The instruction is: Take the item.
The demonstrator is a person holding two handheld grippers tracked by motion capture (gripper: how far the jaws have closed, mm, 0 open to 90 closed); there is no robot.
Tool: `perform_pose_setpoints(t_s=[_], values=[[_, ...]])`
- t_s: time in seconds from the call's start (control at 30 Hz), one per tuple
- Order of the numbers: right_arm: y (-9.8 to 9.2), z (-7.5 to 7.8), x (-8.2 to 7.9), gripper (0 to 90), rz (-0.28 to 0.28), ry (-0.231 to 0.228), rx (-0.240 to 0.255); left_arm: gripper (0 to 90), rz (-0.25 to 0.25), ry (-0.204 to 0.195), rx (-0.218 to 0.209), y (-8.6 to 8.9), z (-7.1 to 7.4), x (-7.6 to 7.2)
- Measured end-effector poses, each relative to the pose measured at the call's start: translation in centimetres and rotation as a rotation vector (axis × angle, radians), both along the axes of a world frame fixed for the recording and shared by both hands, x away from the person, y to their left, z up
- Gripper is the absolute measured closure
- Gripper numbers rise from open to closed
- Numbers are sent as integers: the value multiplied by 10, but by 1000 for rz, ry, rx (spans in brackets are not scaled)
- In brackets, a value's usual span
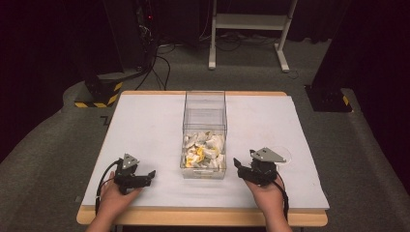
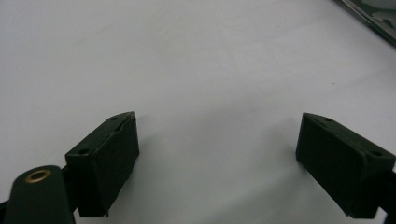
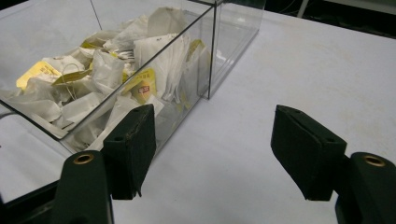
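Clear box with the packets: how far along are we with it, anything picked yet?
Done: nothing that shows; the packets all lie in the near compartment of the clear box, and its far compartment looks empty. In hand: nothing. The left gripper rests open over bare table; the right gripper is open beside the box, with nothing between its jaws. Left: reaching in and grasping a packet.

No lettering sharp enough to read.
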State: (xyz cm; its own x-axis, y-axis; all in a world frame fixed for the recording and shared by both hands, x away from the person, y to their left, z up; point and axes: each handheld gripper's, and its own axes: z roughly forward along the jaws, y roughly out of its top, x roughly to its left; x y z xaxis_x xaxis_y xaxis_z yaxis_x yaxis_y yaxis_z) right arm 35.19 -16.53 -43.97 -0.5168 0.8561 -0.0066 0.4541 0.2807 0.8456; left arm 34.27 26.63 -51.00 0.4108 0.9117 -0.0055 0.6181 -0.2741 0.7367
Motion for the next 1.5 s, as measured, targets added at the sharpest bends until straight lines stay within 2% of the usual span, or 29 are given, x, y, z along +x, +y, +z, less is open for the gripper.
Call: perform_pose_setpoints(t_s=[0.13,0.5,0.9,1.5], values=[[1,3,0,308,3,1,13,136,0,0,0,0,0,0],[6,9,-3,319,24,-31,27,136,1,1,0,0,0,0],[23,16,-7,326,58,-62,47,136,0,1,0,0,0,0],[42,22,-5,338,127,-61,52,136,0,1,3,0,0,0]])
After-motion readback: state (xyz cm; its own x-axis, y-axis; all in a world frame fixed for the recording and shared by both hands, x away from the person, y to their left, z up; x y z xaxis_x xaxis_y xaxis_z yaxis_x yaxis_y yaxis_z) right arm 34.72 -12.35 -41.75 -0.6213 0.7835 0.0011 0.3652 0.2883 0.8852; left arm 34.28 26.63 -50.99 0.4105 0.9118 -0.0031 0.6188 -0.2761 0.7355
